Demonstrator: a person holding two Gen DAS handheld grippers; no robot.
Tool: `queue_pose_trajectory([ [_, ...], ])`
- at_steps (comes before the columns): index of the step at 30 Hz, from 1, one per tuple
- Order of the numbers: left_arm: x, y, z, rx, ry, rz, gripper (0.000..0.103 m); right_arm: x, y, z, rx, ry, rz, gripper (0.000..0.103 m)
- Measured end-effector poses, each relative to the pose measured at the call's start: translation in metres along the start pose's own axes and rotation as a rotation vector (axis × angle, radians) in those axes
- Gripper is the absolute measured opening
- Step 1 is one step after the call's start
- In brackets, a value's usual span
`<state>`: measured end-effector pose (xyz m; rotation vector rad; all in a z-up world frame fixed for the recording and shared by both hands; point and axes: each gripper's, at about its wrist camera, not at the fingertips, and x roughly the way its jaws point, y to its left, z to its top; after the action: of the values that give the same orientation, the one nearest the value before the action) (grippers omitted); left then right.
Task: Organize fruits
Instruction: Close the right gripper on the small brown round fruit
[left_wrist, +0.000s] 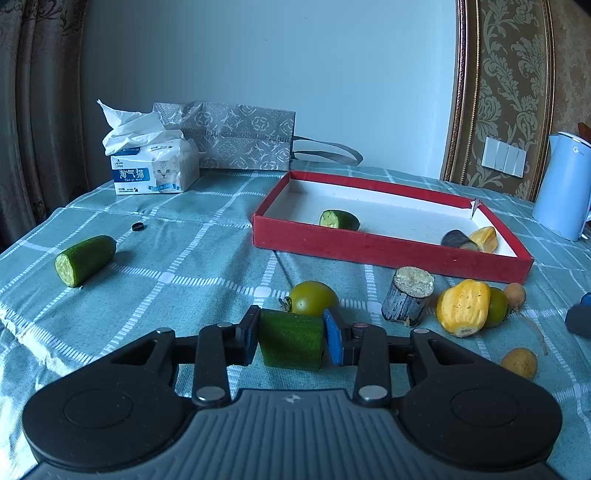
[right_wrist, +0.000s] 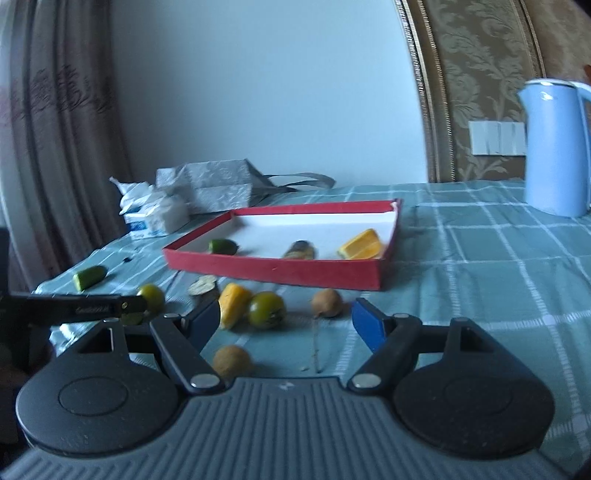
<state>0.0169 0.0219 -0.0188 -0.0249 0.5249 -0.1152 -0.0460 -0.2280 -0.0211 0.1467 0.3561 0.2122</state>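
My left gripper (left_wrist: 291, 338) is shut on a green cucumber piece (left_wrist: 291, 341), low over the checked cloth. A red box (left_wrist: 369, 249) with a white floor holds a cucumber end (left_wrist: 339, 220), a dark piece (left_wrist: 458, 240) and a yellow wedge (left_wrist: 484, 236). Loose in front of it lie a green tomato (left_wrist: 312, 298), a sugarcane stub (left_wrist: 408, 298), a yellow fruit piece (left_wrist: 463, 312), a second tomato (left_wrist: 496, 306) and small brown fruits (left_wrist: 519, 362). Another cucumber piece (left_wrist: 85, 260) lies far left. My right gripper (right_wrist: 286, 325) is open and empty, above the brown fruits (right_wrist: 232, 361) near the red box (right_wrist: 280, 269).
A tissue pack (left_wrist: 153, 168) and a patterned grey bag (left_wrist: 236, 136) stand at the back left. A light blue kettle (right_wrist: 554, 147) stands at the right. A small black cap (left_wrist: 137, 226) lies on the cloth. The table edge drops off at the left.
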Motion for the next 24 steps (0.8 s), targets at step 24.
queue_pose_trajectory([
  [24, -0.007, -0.003, 0.0, 0.025, -0.046, -0.004, 0.036, 0.021, 0.03, -0.007, -0.14, 0.163, 0.062, 0.062],
])
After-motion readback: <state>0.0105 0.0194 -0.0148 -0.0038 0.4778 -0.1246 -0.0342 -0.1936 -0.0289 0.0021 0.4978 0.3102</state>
